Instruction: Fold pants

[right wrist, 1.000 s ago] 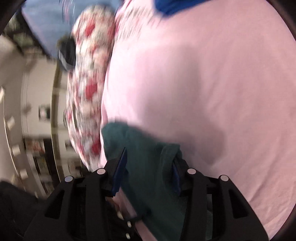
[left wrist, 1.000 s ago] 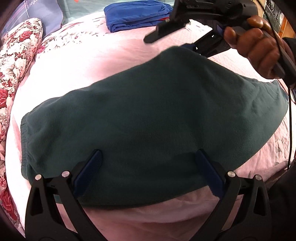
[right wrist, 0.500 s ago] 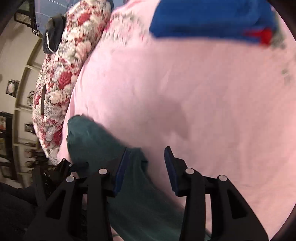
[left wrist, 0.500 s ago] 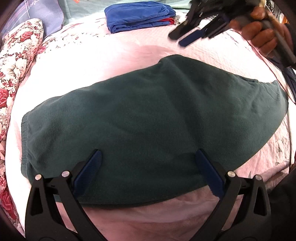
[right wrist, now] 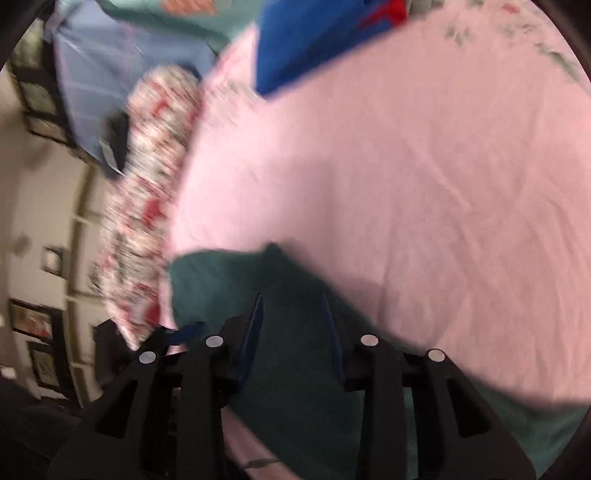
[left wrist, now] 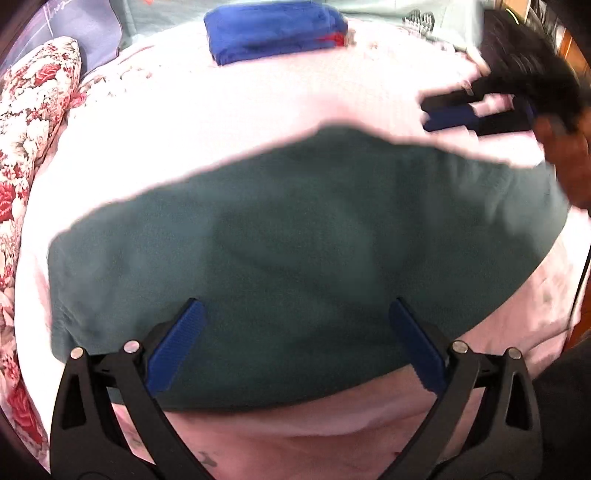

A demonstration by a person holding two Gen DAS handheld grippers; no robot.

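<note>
Dark green pants (left wrist: pixel 295 251) lie folded flat across the pink bed sheet (left wrist: pixel 229 110), long side running left to right. My left gripper (left wrist: pixel 295 314) is open and empty, hovering over the near edge of the pants. My right gripper (left wrist: pixel 443 114) shows blurred at the far right in the left wrist view, above the sheet beyond the pants' far edge. In the right wrist view the right gripper (right wrist: pixel 291 306) is open and empty over the pants (right wrist: pixel 295 369), which lie below its fingers.
A folded blue garment (left wrist: pixel 273 29) lies at the far side of the bed, also in the right wrist view (right wrist: pixel 314 40). A floral pillow (left wrist: pixel 29 122) runs along the left edge. The person's hand (left wrist: pixel 565 155) holds the right gripper.
The right gripper let go of the pants' far edge, opened, and swung away to the right. The pants' far edge dropped flat. The left gripper stayed in place, open.
</note>
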